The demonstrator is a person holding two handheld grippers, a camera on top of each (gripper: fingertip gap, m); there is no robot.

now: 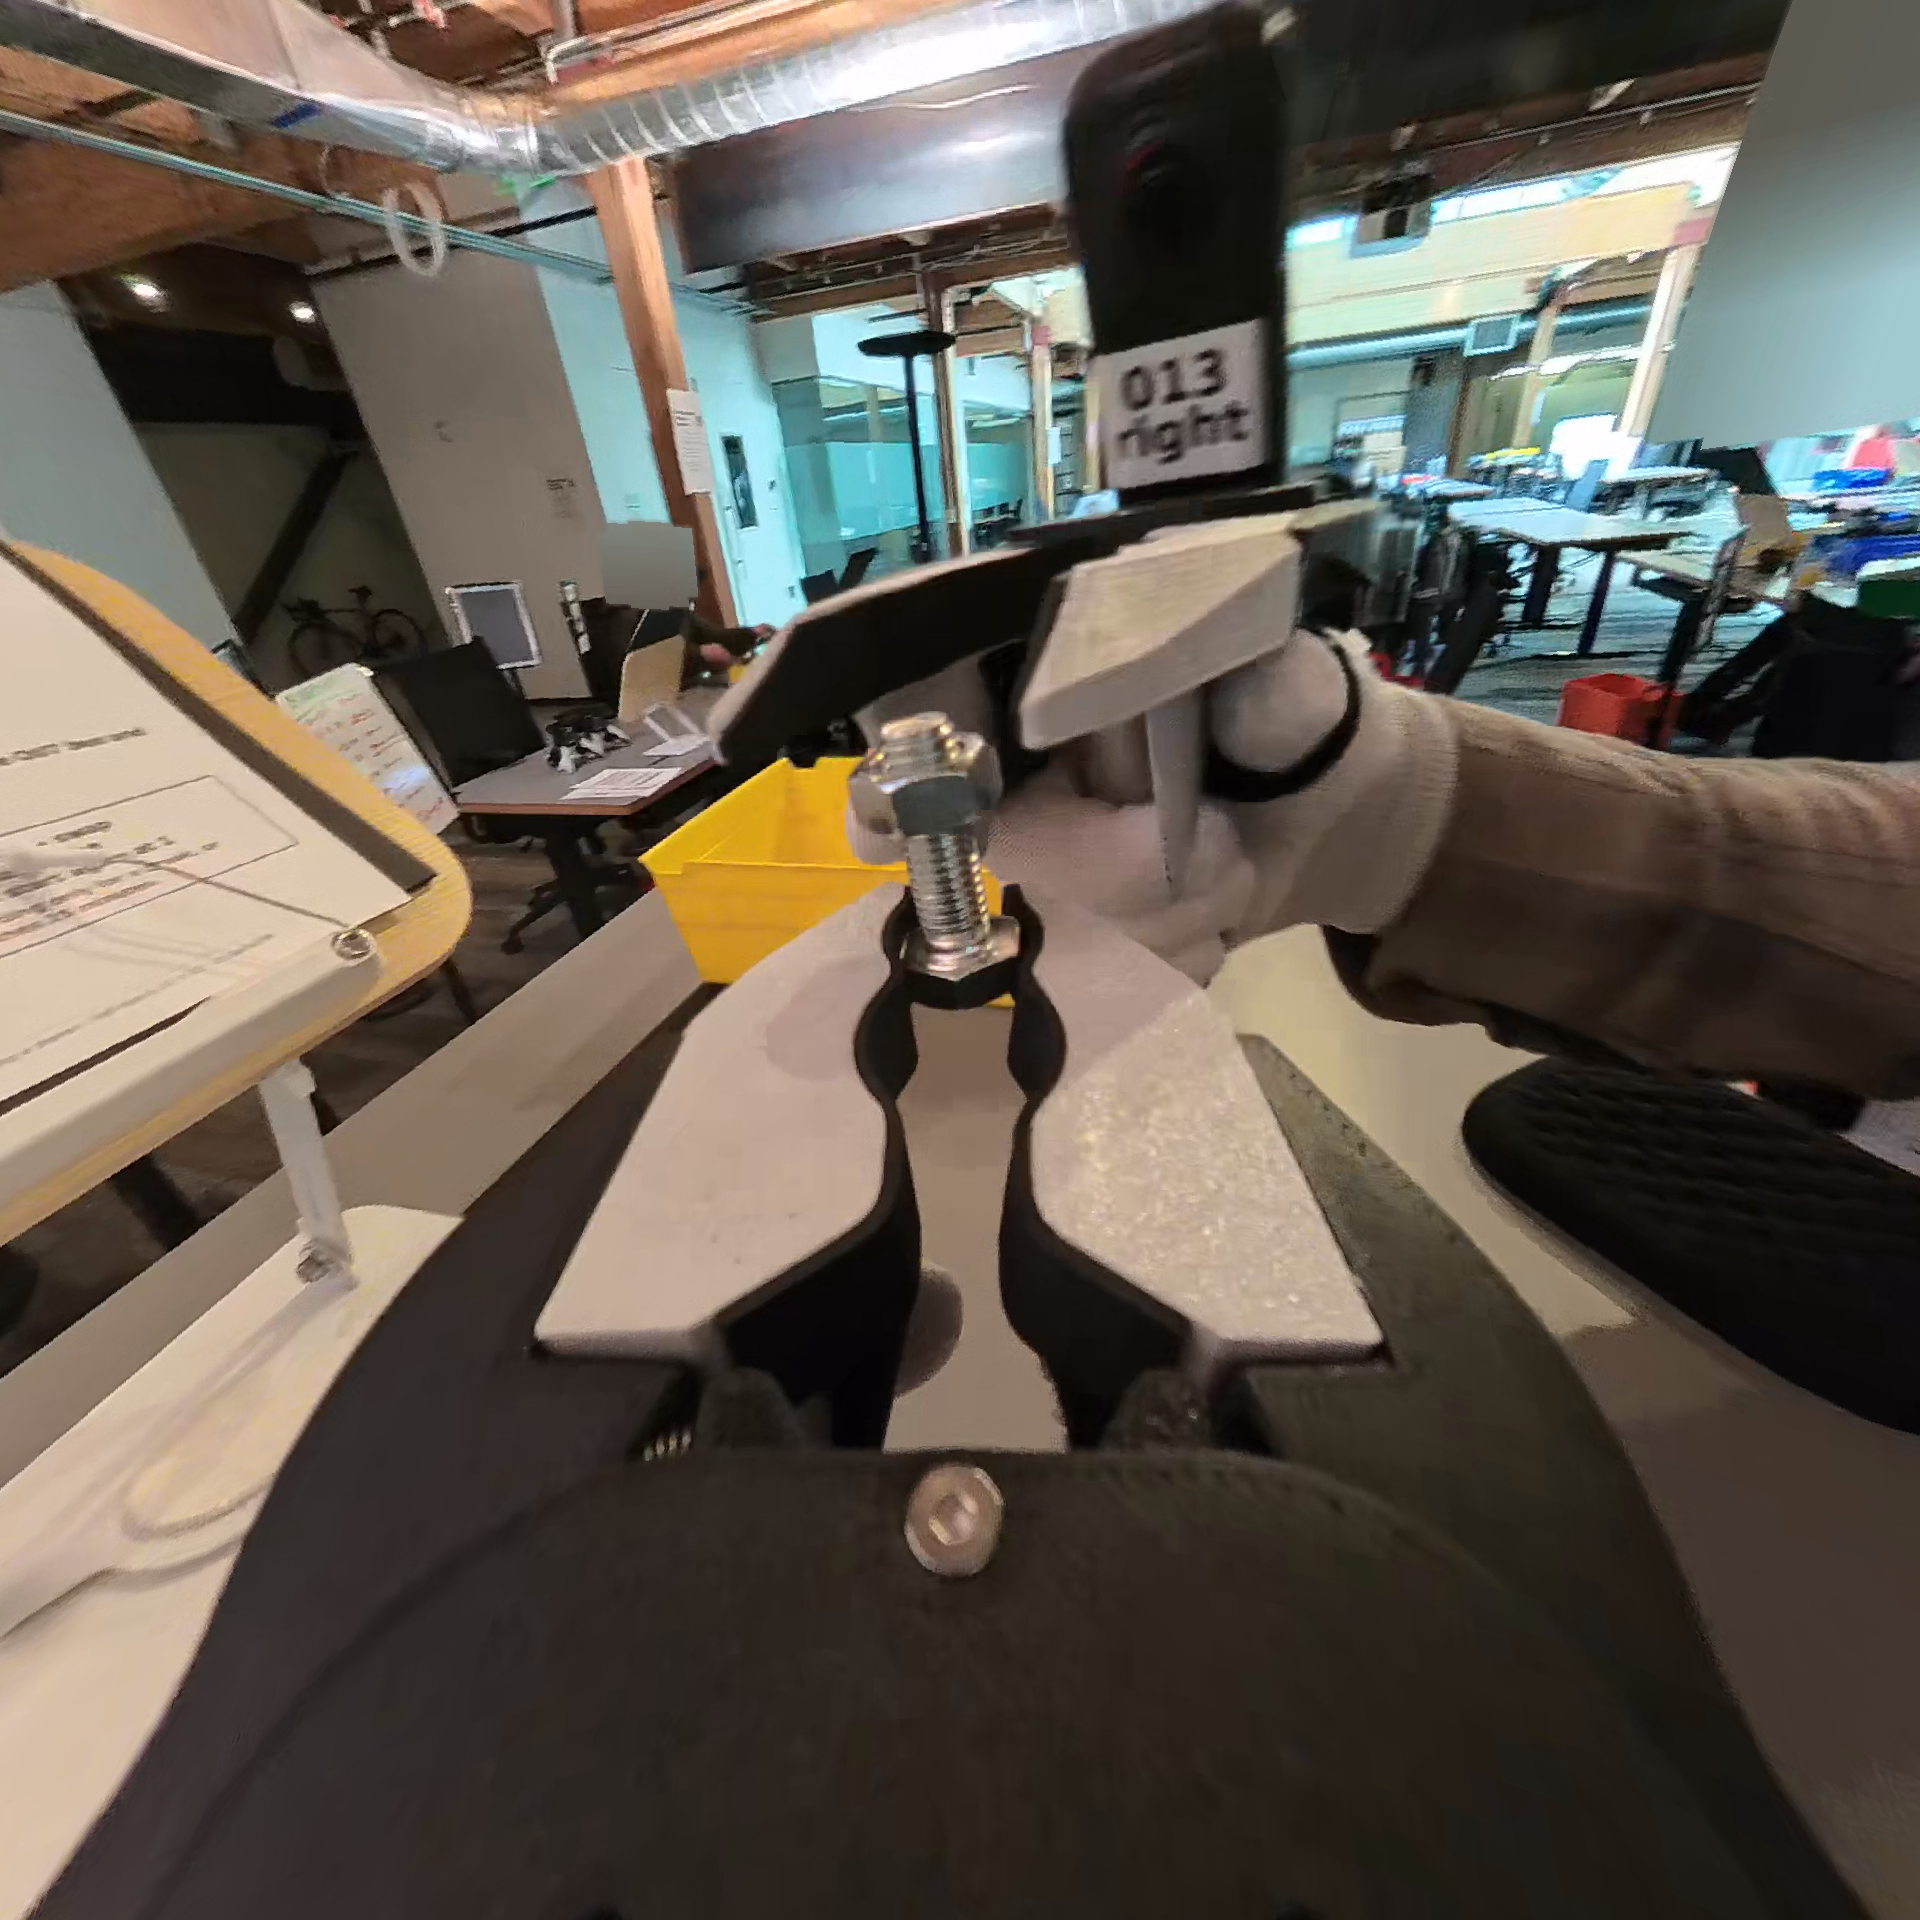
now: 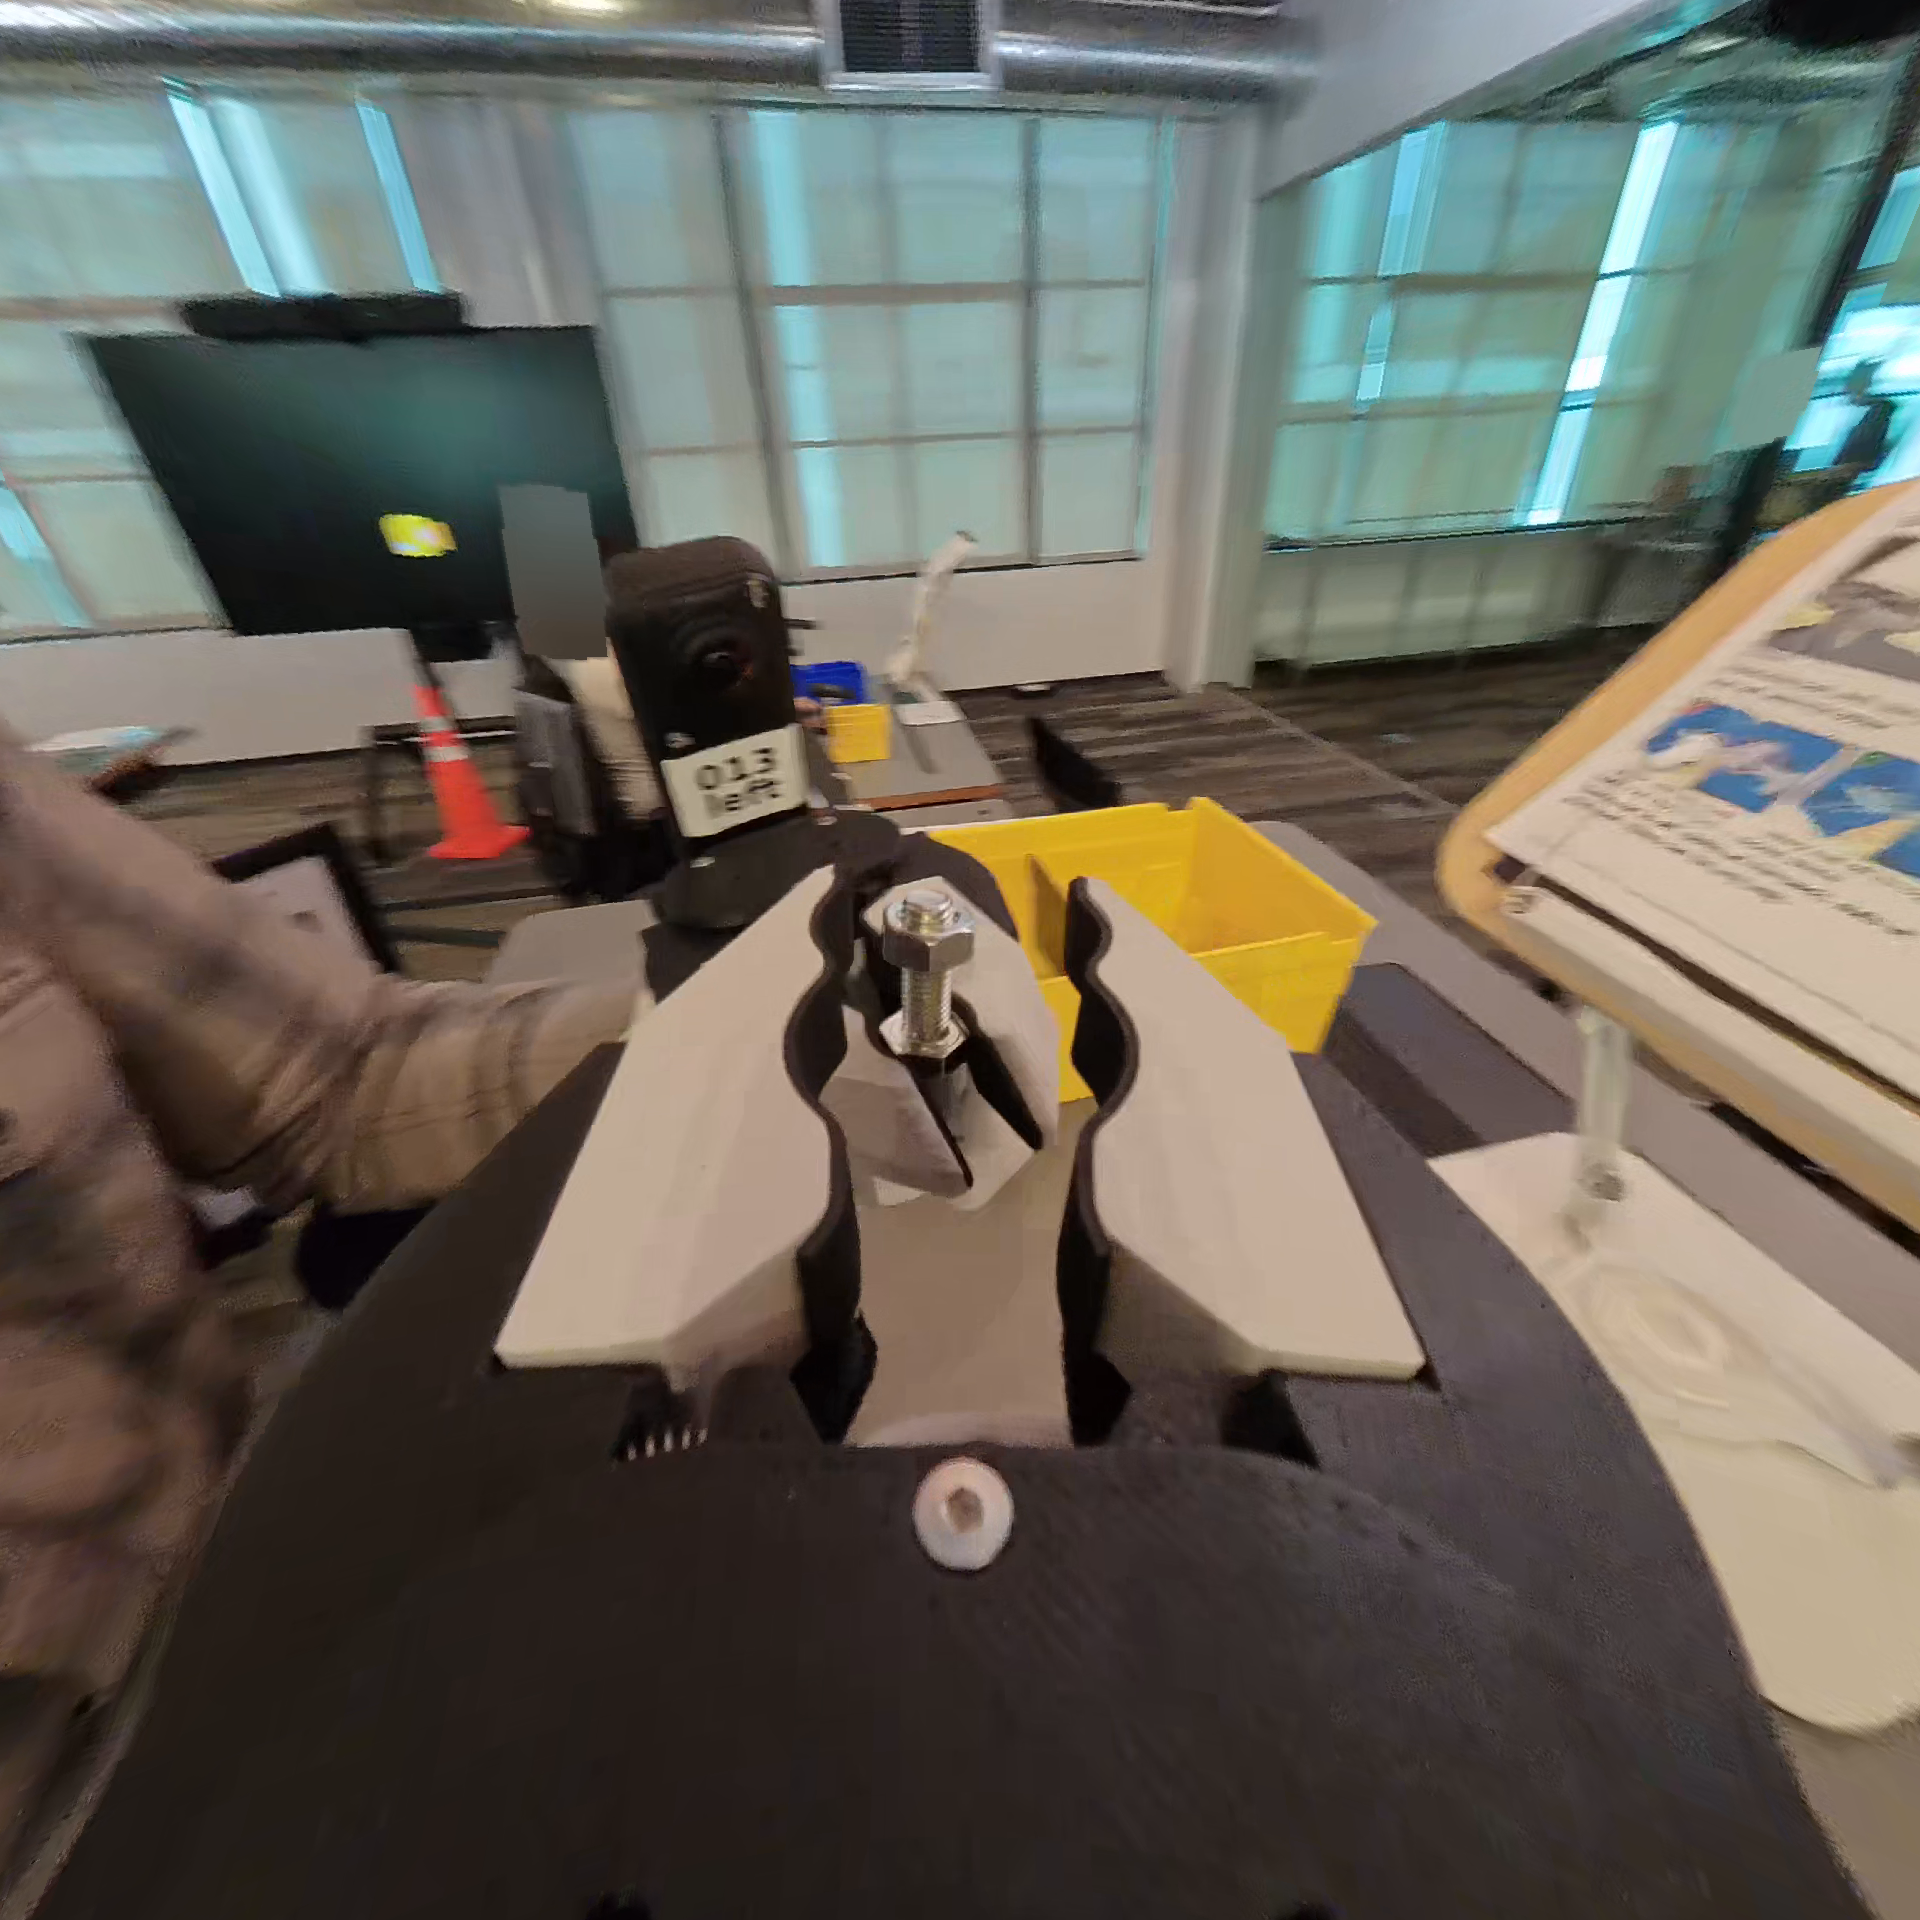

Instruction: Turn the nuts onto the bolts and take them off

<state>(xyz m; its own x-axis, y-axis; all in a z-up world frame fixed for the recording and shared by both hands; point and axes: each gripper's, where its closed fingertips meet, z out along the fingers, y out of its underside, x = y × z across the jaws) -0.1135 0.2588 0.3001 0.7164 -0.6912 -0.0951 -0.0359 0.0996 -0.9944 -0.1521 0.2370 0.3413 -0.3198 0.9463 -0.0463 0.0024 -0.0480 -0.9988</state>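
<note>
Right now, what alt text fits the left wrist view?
The left gripper holds a steel bolt upright by its head, a nut near the top. The right gripper hovers open around the nut, a yellow bin behind.

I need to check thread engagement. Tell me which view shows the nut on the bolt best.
Left wrist view: the nut is large and sharp, near the top of the bolt. Right wrist view shows the same nut smaller, between the open right gripper's fingers.
</note>
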